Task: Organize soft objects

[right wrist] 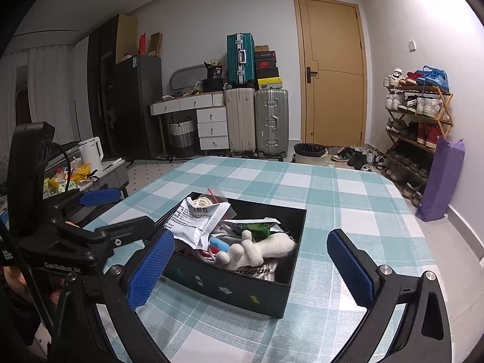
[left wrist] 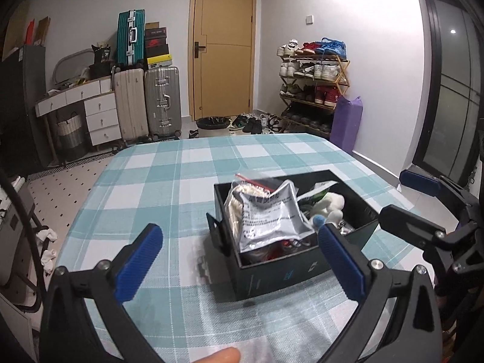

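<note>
A black open box (left wrist: 281, 275) (right wrist: 242, 290) stands on the checked tablecloth. It holds a silver foil pouch (left wrist: 266, 214) (right wrist: 196, 217), a white plush toy (left wrist: 331, 207) (right wrist: 257, 249), a green-and-white packet (right wrist: 257, 227) and other soft items. My left gripper (left wrist: 242, 263) is open and empty, just in front of the box. My right gripper (right wrist: 251, 269) is open and empty, with the box between its blue pads. Each gripper shows at the edge of the other's view.
The table with the teal checked cloth (left wrist: 169, 169) (right wrist: 348, 187) fills the foreground. Beyond it stand suitcases (left wrist: 145, 103), a white drawer desk (right wrist: 208, 115), a bin (right wrist: 310, 152), a shoe rack (right wrist: 417, 115), a purple bag (right wrist: 441, 178) and a yellow door (left wrist: 222, 45).
</note>
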Available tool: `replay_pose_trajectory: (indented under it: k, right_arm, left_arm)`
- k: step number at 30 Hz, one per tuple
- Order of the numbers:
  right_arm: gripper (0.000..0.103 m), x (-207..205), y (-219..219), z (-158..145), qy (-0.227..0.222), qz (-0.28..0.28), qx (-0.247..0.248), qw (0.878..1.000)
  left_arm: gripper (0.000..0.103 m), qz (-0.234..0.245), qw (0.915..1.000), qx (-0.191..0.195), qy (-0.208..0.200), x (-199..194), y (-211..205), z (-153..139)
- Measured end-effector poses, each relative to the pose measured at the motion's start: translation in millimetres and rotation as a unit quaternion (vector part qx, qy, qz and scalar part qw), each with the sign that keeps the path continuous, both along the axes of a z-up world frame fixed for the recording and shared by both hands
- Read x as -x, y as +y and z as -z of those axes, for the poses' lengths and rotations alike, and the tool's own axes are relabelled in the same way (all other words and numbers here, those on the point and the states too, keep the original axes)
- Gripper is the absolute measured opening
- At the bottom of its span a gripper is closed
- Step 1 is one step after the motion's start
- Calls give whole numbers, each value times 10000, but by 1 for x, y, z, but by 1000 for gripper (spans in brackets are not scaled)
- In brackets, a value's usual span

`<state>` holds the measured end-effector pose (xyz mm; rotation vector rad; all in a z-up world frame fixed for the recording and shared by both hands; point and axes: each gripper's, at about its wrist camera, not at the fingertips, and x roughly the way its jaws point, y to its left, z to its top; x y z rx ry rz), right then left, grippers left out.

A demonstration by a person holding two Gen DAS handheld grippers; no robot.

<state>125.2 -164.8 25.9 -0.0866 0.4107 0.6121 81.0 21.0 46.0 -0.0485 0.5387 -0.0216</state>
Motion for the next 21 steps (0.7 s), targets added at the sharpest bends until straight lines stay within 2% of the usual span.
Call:
replay_pose_trajectory:
  k: [9,21]
  right_arm:
    - [103,3,2,10,-39,38,-61,10000]
    - [103,2,0,17,-47,60,-107,9999]
  left_arm:
    - [103,-62,9999,-54,-137,1,4,7]
    - [103,-91,9997,-199,-118,-1,1,19]
